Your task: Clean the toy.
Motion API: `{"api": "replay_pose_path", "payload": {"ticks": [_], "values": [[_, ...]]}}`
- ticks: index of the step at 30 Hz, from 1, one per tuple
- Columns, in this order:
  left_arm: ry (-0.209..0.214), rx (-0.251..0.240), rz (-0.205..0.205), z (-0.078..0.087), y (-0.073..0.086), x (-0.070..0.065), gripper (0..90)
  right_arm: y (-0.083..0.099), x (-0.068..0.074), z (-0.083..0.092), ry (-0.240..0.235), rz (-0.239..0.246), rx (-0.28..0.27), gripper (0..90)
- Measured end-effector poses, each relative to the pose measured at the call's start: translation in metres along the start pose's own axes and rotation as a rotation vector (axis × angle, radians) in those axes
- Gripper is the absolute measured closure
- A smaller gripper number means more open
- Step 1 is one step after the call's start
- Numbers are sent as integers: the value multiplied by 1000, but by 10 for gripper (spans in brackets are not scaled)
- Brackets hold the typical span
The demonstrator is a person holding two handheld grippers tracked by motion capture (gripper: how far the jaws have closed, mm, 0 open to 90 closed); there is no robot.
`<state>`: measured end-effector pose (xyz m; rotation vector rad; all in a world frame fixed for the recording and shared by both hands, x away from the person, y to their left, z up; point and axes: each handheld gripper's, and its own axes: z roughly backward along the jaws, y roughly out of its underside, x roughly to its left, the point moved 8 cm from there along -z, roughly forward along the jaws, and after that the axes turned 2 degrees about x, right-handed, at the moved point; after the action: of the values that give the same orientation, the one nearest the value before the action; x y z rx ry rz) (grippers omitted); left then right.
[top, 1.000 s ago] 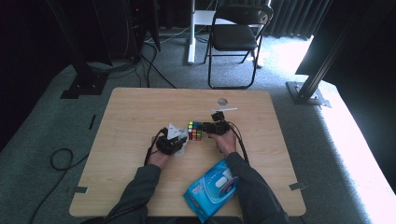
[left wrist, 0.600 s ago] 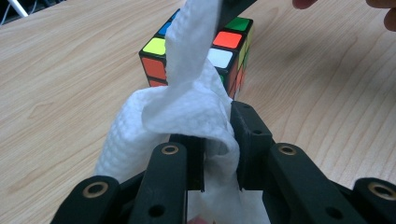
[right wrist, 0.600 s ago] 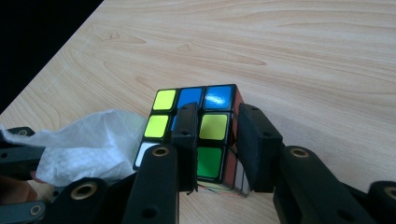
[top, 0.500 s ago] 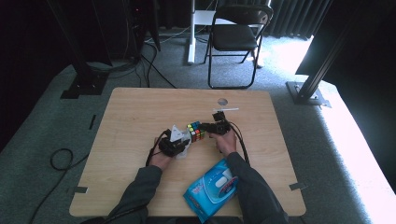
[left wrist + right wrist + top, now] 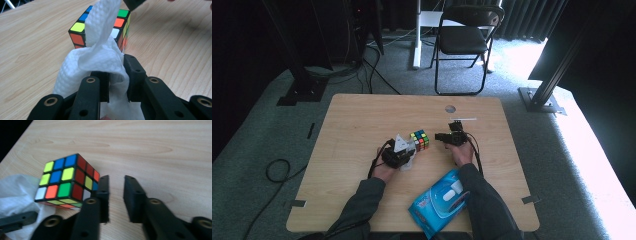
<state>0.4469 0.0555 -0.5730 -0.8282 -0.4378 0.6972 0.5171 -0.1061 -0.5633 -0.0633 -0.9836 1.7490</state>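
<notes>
My left gripper (image 5: 113, 75) is clamped on the white wipe (image 5: 97, 57), a loose tongue of it flopping up over the cube (image 5: 420, 139); the cube sits on the table (image 5: 352, 125) near its middle, a little toward the far edge, and the wipe now reaches it where a second ago there was a gap; my guess is the wiping is about to begin. My right gripper (image 5: 115, 195) has backed off to the cube's right side; its jaws stand a narrow gap apart with nothing between them, one jaw just beside the cube's red face, so the cube is unbraced. The blue wipe pack (image 5: 439, 200) lies at the near edge between my forearms.
</notes>
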Motion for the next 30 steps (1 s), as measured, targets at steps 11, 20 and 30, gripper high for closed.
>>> {"api": "replay_pose_path", "payload": {"ticks": [11,20,30], "values": [[-3,-3,7,1,-1,1,756,-9,41,-7,-93,125,7,615],[-3,-1,2,1,-1,1,756,-9,39,-16,-101,88,23,666],[-2,-8,2,2,-3,0,756,-9,36,-16,-139,38,26,699]]}}
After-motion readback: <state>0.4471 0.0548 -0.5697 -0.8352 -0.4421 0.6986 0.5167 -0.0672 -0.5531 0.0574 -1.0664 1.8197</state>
